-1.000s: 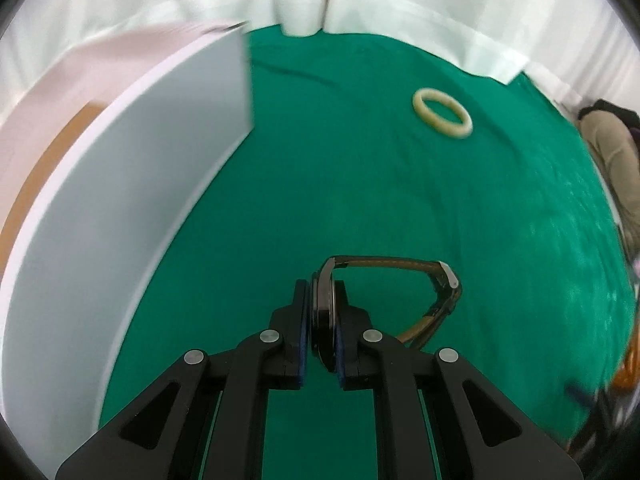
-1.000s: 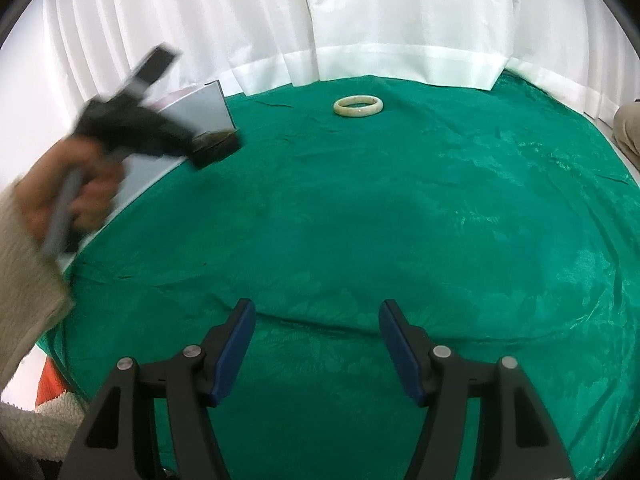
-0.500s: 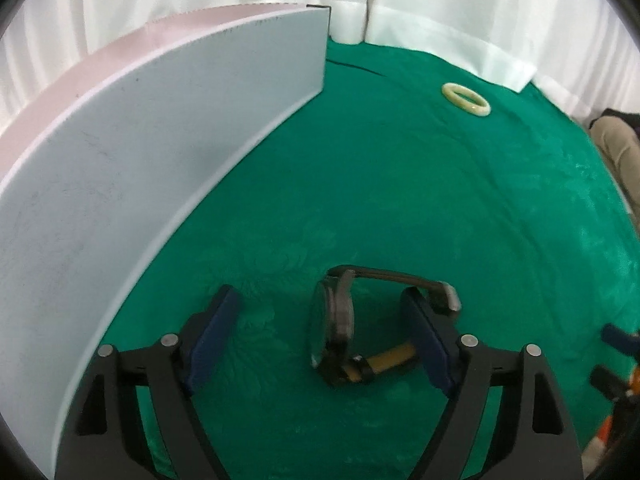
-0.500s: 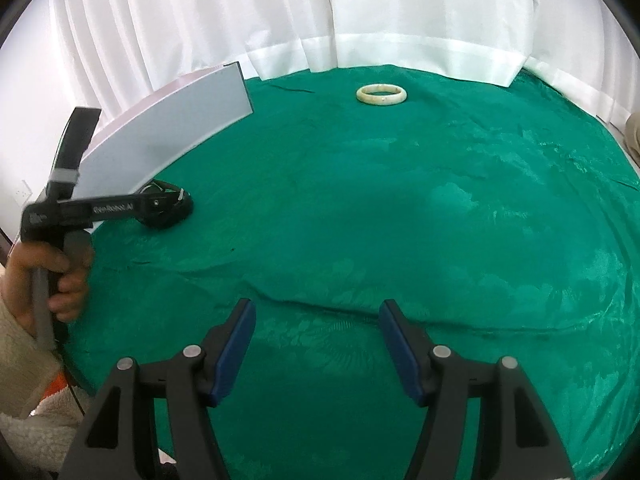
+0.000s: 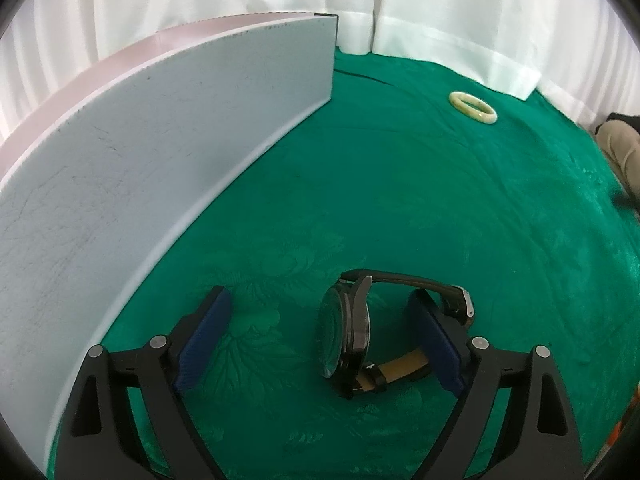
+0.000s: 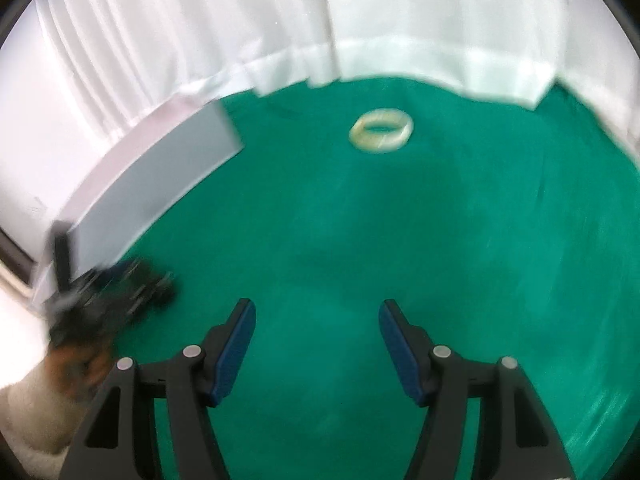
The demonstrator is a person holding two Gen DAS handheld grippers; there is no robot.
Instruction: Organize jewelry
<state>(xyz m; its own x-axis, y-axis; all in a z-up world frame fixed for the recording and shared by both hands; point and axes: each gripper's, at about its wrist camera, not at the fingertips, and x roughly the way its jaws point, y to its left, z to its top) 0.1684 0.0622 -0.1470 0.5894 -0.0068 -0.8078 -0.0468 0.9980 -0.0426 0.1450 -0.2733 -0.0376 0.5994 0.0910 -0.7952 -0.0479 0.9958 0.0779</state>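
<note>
A black wristwatch [image 5: 346,330] with a brown strap stands on its edge on the green cloth, between the spread fingers of my open left gripper [image 5: 318,340], touching neither. A pale cream bangle [image 5: 473,107] lies far back right; it also shows in the right wrist view [image 6: 381,131], ahead of my right gripper [image 6: 316,332], which is open and empty above the cloth. The left gripper and watch appear blurred at the left of the right wrist view [image 6: 120,284].
A tall white-grey box [image 5: 152,152] stands along the left of the green cloth [image 5: 400,200]; it also shows in the right wrist view [image 6: 160,176]. White curtains [image 6: 320,20] ring the back edge. A beige object [image 5: 620,144] lies at the far right.
My left gripper set the watch down on the cloth beside the box and opened, letting it go. My right gripper has moved forward toward the bangle, still open.
</note>
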